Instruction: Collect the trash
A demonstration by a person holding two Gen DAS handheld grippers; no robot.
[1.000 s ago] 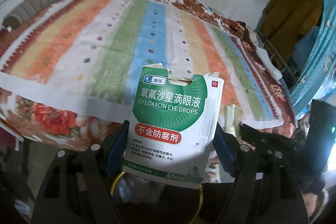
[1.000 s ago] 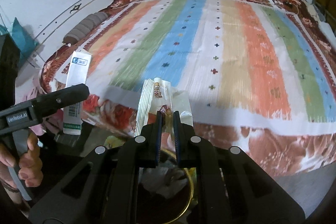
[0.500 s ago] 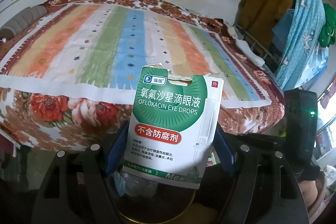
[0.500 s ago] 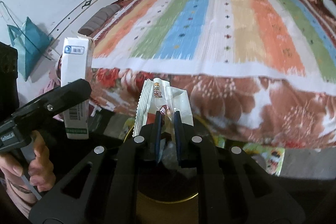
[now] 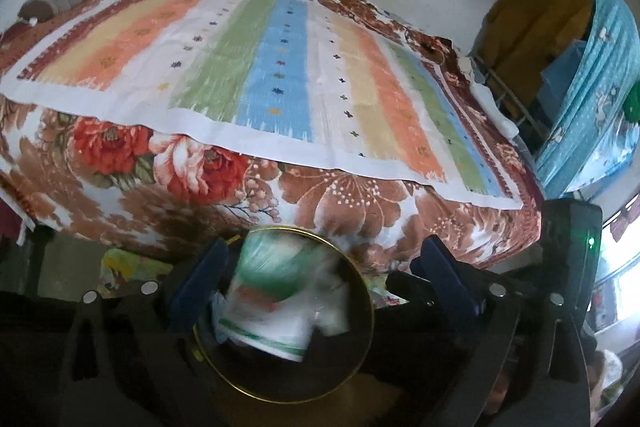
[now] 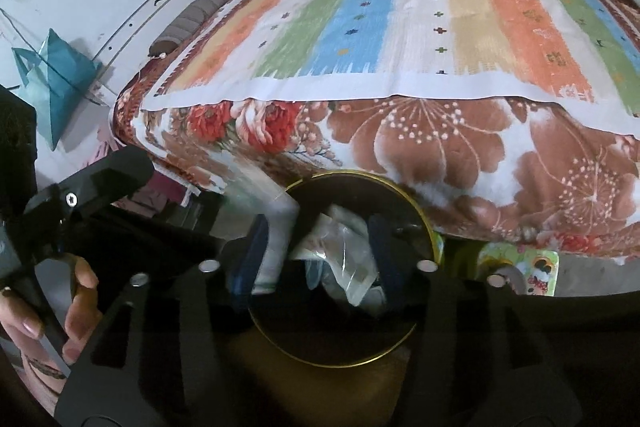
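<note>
A dark bin with a gold rim (image 5: 362, 291) stands on the floor against the bed. My left gripper (image 5: 324, 255) hangs over it with its jaws opening wide. The green-and-white eye-drops box (image 5: 272, 291) is a blur between the fingers, free of both pads, dropping into the bin. In the right wrist view my right gripper (image 6: 318, 227) is also over the bin (image 6: 420, 215), jaws opening. The clear plastic wrapper (image 6: 344, 259) lies loose inside among other trash, and the white box (image 6: 276, 239) falls past the left finger. One finger of the left gripper (image 6: 100, 175) shows at the left.
The bed with its striped cover (image 5: 280, 59) and floral blanket (image 6: 420, 143) rises right behind the bin. A colourful mat (image 6: 536, 271) lies on the floor beside it. A teal bag (image 6: 56, 83) hangs on the wall, and a rack under blue cloth (image 5: 600, 67) stands at the right.
Both grippers came down over the bin and opened. The eye-drops box left the left gripper's pads and is falling. The wrapper left the right gripper and lies in the bin.
</note>
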